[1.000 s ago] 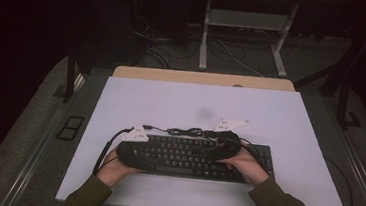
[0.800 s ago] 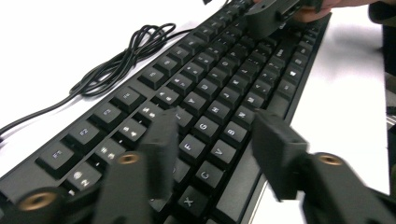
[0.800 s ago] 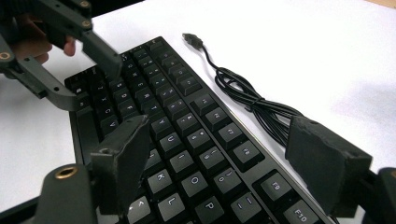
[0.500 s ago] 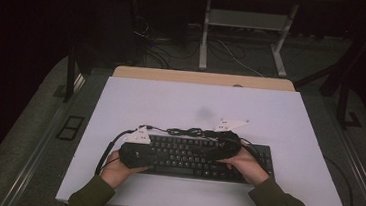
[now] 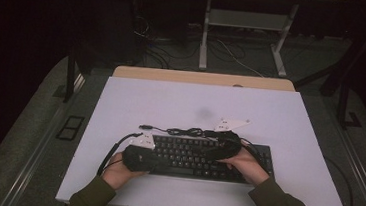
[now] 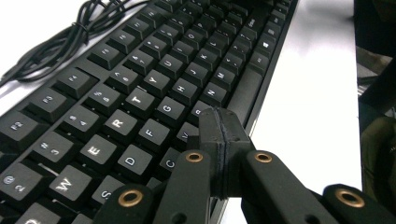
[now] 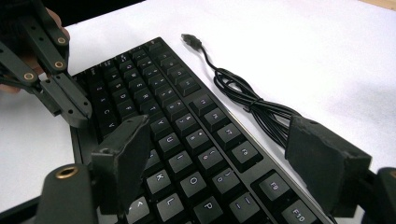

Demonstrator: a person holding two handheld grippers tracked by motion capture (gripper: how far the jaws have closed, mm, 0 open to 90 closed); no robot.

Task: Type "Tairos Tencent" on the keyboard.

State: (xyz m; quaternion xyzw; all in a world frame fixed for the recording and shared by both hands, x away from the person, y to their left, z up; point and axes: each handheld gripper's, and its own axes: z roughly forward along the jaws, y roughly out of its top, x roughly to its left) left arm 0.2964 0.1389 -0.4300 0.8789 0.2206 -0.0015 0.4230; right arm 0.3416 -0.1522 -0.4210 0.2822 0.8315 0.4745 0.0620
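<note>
The left claw [image 6: 219, 154] has just snapped tight shut, nothing inside, tips over the near edge of the flat black plastic keyboard [image 6: 140, 93]. Maybe it will press keys. Farther off, the right claw [image 7: 224, 158] spreads wide above the keys.

Matt black plastic keyboard [image 6: 140, 88] on a smooth white table [image 5: 270, 115].
</note>
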